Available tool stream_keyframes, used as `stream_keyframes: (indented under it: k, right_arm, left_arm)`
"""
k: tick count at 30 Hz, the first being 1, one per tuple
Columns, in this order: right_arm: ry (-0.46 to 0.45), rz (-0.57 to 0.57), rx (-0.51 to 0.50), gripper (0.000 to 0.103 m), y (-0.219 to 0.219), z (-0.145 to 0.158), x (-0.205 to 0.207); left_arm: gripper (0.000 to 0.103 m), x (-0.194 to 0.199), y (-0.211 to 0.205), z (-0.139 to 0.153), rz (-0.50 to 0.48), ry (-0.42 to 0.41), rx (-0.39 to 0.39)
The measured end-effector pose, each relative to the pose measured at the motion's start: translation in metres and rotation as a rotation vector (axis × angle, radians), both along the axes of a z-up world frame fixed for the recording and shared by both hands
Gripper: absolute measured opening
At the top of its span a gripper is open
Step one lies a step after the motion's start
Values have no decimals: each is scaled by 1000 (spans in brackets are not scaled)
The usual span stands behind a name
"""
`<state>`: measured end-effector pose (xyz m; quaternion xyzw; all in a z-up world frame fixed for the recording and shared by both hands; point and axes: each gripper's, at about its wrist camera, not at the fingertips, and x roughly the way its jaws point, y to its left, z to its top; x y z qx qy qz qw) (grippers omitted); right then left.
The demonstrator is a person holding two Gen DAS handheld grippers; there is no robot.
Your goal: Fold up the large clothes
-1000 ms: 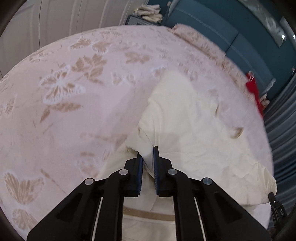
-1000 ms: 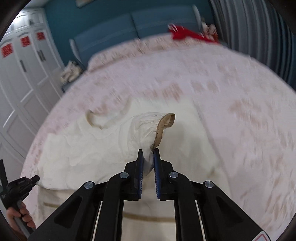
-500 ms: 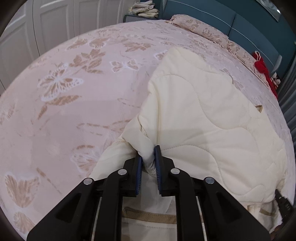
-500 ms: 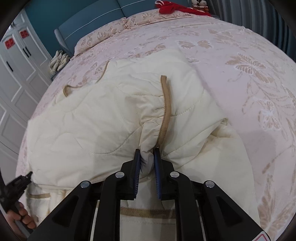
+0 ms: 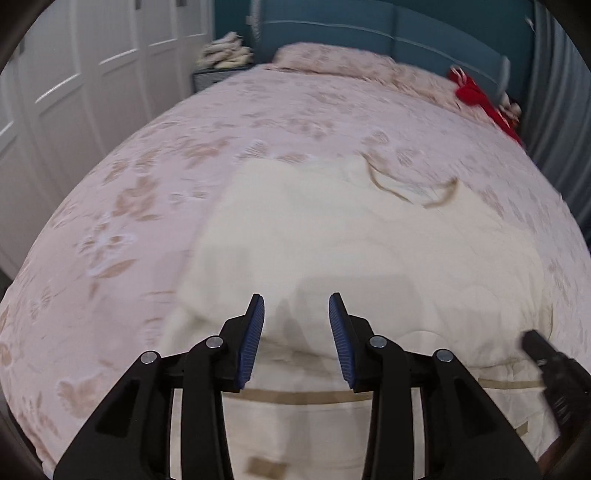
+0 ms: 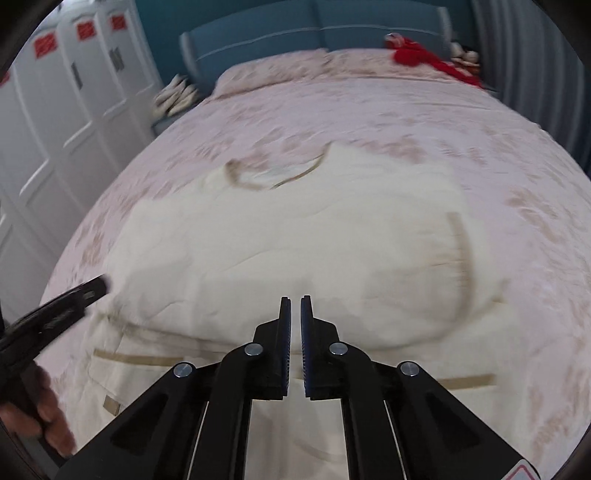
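A large cream quilted jacket [image 5: 351, 251] with tan trim lies flat on the bed, its neckline [image 5: 406, 188] toward the headboard. In the right wrist view the same jacket [image 6: 277, 240] shows a folded-in sleeve with a tan cuff band [image 6: 465, 251] on the right. My left gripper [image 5: 296, 299] hovers over the jacket's near part, its jaws opening, with nothing between them. Over the jacket's middle my right gripper [image 6: 295, 300] is shut and holds nothing. Both views are blurred by motion.
The bed [image 5: 155, 206] has a pink floral cover, with pillows and a blue headboard [image 6: 258, 33] at the far end. A red item [image 5: 476, 96] lies far right. White wardrobe doors [image 6: 55, 122] stand on the left. A hand [image 6: 40, 417] holds the left gripper's black body.
Both grippers have let go of the jacket folds that they pinched and have drawn back. The left jaws have spread apart; the right jaws have closed on nothing. The folded parts now lie on the jacket.
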<state>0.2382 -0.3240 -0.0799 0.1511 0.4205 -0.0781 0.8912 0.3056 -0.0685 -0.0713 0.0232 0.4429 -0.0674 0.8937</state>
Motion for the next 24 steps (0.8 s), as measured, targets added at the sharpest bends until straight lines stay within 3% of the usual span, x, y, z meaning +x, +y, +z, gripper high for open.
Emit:
stream_keyframes:
  k: [5,9,24]
  right_arm:
    - [72,18,19,3,10,-35,20]
    - [95,23,20,0,9,-53,18]
    - [53,27,-10,0,13,-74,18]
  left_arm:
    - [35,8,-22,-39,-1,68,30]
    - [35,8,-26,-55,-3,72,58]
    - [35,-4,-38,-77,-4,-32,140]
